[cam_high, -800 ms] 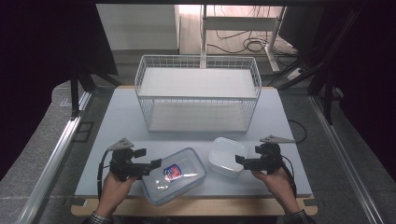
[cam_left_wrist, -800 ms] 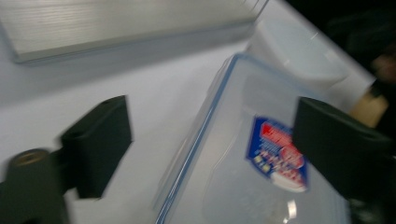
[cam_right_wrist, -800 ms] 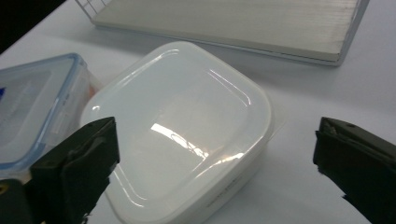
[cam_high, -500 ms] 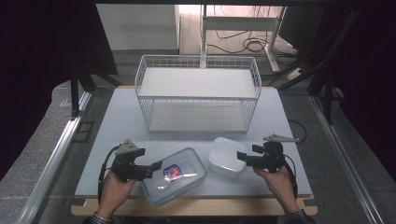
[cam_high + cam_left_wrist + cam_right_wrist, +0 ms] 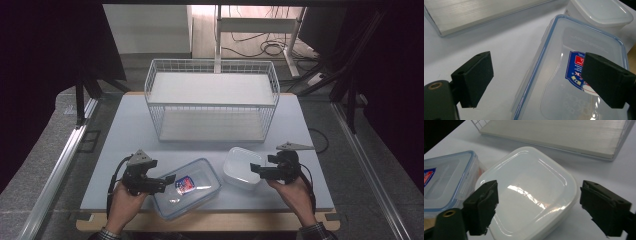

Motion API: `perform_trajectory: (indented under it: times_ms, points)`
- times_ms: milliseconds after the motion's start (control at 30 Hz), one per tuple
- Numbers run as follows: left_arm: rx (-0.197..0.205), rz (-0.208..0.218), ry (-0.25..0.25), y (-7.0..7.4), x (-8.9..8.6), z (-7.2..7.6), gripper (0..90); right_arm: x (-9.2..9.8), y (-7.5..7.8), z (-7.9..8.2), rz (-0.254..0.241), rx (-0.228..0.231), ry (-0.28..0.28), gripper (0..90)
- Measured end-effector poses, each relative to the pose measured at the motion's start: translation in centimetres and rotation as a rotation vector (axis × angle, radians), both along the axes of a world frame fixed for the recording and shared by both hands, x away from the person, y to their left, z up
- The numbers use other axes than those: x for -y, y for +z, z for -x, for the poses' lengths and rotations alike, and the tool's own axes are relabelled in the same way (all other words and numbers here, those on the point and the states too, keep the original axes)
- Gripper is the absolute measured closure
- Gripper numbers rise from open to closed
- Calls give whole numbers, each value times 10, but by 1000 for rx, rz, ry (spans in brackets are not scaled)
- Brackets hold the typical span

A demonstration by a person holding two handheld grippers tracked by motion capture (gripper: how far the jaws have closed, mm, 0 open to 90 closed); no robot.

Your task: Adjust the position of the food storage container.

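Left gripper (image 5: pixel 167 179) lower left, jaws wide over blue-rimmed container (image 5: pixel 187 187) (nothing gripped), right gripper (image 5: pixel 254 169) agape beside white lidded box (image 5: pixel 242 167).

white wire basket (image 5: pixel 212 100) sitting at the far side of the pale table (image 5: pixel 305 130), flat white board inside it, cables (image 5: pixel 260 45) on the floor behind, metal rail (image 5: pixel 60 165) along the left

Right gripper (image 5: pixel 537 207): jaws spread wide, poised over white lidded tub (image 5: pixel 529 192). Blue-rimmed clear box (image 5: pixel 446 180) touching tub's left. Wire basket (image 5: pixel 564 135) beyond, on worktop (image 5: pixel 596 172).
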State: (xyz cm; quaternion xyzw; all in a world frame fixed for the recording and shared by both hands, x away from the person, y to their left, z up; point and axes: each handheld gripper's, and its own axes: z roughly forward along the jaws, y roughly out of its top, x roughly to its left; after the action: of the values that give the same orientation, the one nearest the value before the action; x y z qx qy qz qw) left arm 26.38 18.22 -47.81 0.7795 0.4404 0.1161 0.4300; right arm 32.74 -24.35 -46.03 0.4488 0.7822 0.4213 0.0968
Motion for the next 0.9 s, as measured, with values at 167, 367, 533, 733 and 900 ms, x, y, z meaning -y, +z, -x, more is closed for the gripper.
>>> perform_trajectory:
  times_ms: [167, 367, 533, 733, 900]
  points:
    - [7, -19, -7, 1, 2, 1, 106, -12, 6, -1, 53, 14, 43, 394]
    - [25, -20, -6, 3, 1, 2, 106, -34, 14, -5, 121, 67, 164, 705]
    - [28, -31, -8, 3, 2, 3, 107, -59, 13, -9, 204, 102, 262, 895]
    - [40, -35, -5, 4, 1, 4, 106, -86, 13, -20, 210, 86, 312, 897]
    - [47, -34, 0, 4, -1, 4, 106, -103, 12, -28, 225, 85, 321, 896]
